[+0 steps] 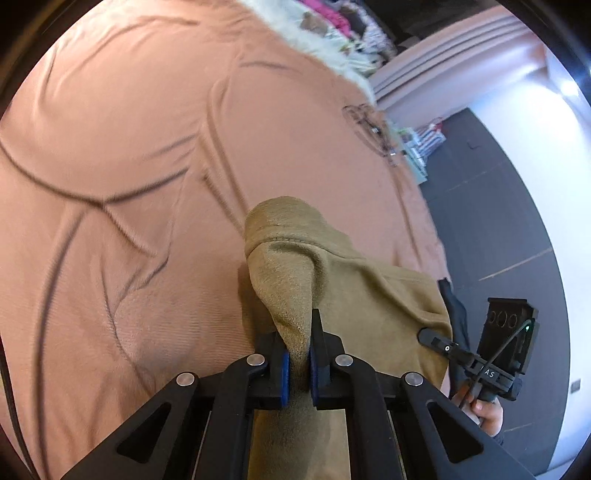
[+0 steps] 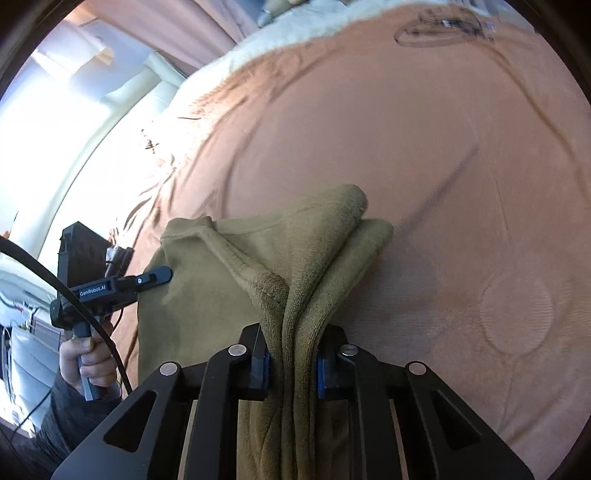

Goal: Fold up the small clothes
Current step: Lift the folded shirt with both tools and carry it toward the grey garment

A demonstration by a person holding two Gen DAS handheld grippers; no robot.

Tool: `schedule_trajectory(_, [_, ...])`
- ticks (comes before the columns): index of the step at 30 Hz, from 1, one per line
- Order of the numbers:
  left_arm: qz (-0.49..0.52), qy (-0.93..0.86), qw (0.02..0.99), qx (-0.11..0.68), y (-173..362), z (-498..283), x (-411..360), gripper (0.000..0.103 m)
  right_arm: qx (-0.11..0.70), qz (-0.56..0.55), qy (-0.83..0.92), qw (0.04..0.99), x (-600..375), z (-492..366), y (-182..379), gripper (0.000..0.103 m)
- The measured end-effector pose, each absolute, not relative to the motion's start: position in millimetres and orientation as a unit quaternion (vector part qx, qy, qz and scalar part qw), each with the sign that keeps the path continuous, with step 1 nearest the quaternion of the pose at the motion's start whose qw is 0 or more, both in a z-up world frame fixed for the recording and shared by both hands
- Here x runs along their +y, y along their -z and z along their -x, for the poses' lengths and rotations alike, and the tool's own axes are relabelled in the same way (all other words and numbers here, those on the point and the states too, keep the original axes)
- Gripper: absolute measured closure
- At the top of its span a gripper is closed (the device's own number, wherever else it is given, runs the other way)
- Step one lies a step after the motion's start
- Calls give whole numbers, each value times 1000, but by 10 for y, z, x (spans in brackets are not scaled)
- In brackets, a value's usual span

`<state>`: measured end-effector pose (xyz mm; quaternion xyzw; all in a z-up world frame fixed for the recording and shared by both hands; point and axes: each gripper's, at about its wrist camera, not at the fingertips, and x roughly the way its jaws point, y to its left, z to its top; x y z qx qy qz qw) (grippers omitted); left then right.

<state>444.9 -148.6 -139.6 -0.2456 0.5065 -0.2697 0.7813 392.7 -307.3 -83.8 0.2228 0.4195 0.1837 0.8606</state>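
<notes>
The garment, an olive-tan knit piece, is pinched at two places and stretches between the two tongs above the bed. In the left wrist view a single fold of its cloth runs up between the blue pads of the left tongs, which are clenched on it; from there the cloth rises to a rounded hump ahead of the tips and spreads away to the right, toward the right tongs, whose tip lies on its far edge. In the right wrist view several bunched layers, with a ribbed hem among them, pass between the pads of the right tongs, clenched on the garment too. The cloth fans out ahead and to the left, where the left tongs meet its edge.

A hand grips the handle of the left tongs, a dark cable looping past it. The bed under the garment wears a creased pink-brown cover. A white furry throw lies along its far side.
</notes>
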Motion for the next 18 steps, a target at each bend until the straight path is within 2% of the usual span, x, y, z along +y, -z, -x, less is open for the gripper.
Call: schedule_trajectory(18, [258,299,841,370,-71,-3630,-838,96,286,-141,-228,920,-2233,-2692,-581,90])
